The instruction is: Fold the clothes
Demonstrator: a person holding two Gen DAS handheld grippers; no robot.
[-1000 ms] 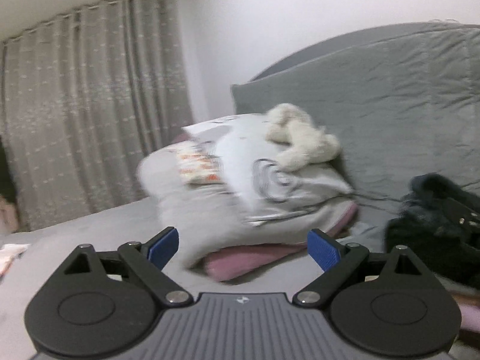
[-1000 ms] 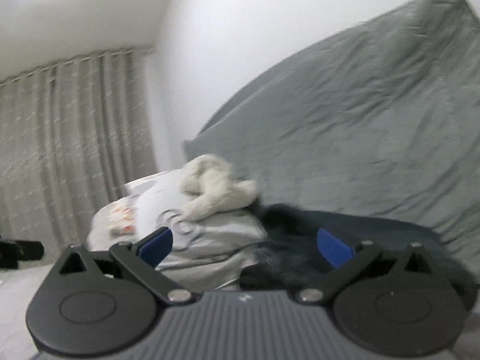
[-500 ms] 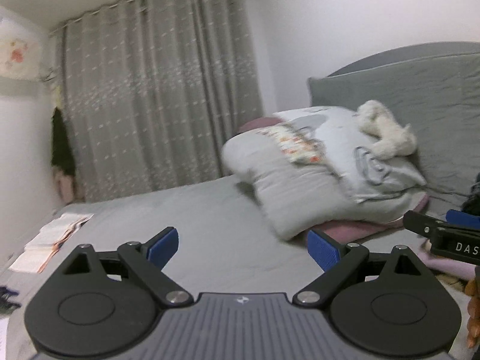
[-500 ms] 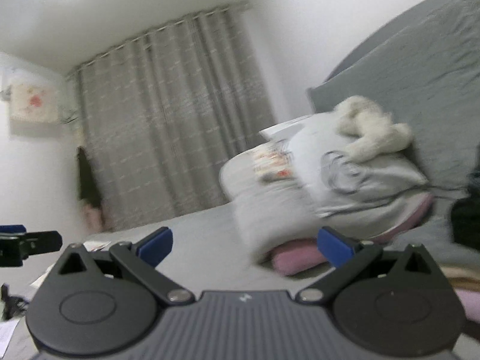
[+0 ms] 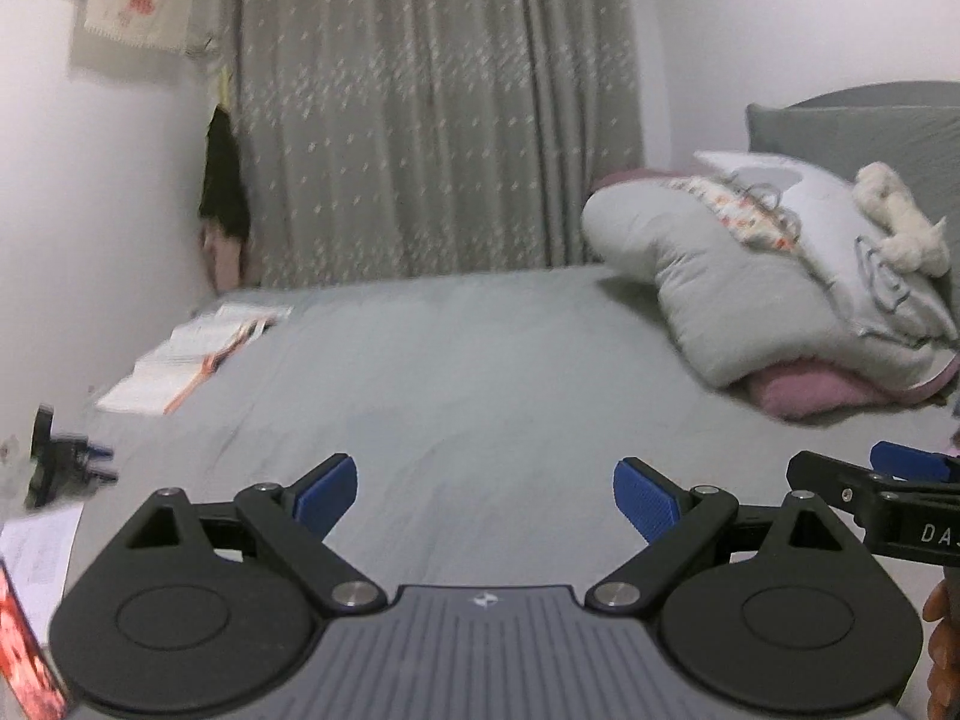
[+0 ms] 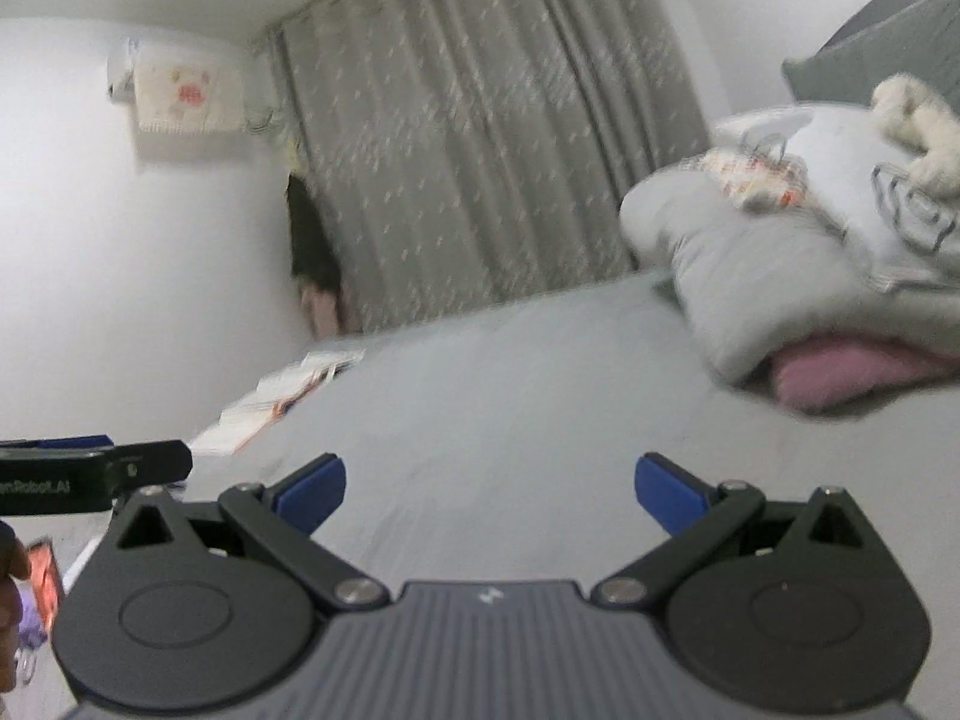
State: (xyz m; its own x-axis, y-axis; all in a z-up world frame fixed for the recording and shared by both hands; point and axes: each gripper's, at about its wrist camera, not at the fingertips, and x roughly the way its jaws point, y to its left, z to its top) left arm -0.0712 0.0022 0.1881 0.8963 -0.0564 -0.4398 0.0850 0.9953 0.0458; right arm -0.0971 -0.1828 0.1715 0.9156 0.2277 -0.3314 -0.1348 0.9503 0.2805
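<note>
My left gripper is open and empty above the grey bed sheet. My right gripper is open and empty too, side by side with the left; it shows at the right edge of the left wrist view, and the left gripper shows at the left edge of the right wrist view. No garment lies between the fingers of either gripper. The dark clothing seen earlier is out of view.
A pile of grey and pink pillows with a white plush toy sits at the right by the grey headboard. An open book lies at the bed's left edge. Grey curtains hang behind.
Both grippers have swung left, away from the headboard and the dark clothing, and now face the open bed and the curtains. Both stay open.
</note>
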